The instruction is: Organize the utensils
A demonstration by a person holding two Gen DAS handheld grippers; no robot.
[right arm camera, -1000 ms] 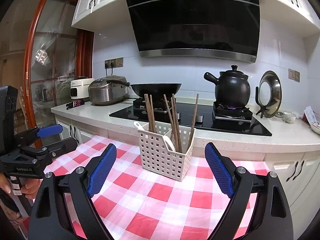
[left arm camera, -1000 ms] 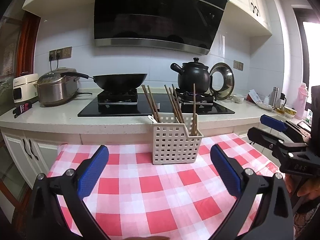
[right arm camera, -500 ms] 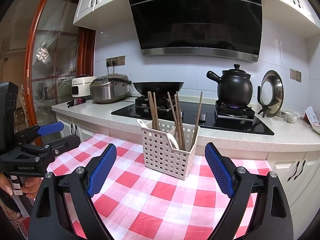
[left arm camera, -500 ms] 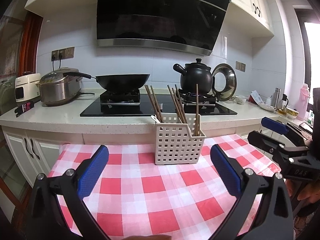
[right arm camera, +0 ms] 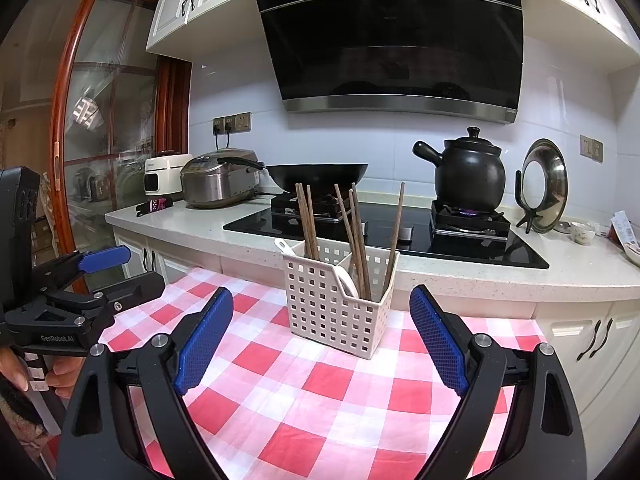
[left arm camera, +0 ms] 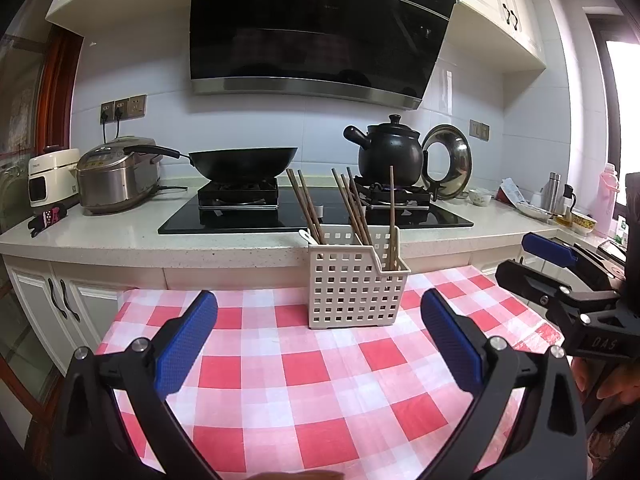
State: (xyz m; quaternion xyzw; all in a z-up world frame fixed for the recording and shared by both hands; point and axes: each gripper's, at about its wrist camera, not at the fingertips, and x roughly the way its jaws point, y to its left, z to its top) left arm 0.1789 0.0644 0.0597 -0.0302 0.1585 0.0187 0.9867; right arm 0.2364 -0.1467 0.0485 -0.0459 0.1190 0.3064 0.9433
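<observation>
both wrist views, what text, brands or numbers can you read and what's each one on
"GenRobot.AI" on the body of the left tongs, seen in the right wrist view.
"DAS" on the body of the right tongs, seen in the left wrist view.
Too small or blurred to read: the sticker at the range hood's top right corner, the logo on the white appliance, the rice cooker's panel.

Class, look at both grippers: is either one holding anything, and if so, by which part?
Nothing is held. The left gripper and the right gripper are both open, short of the white basket of chopsticks.
</observation>
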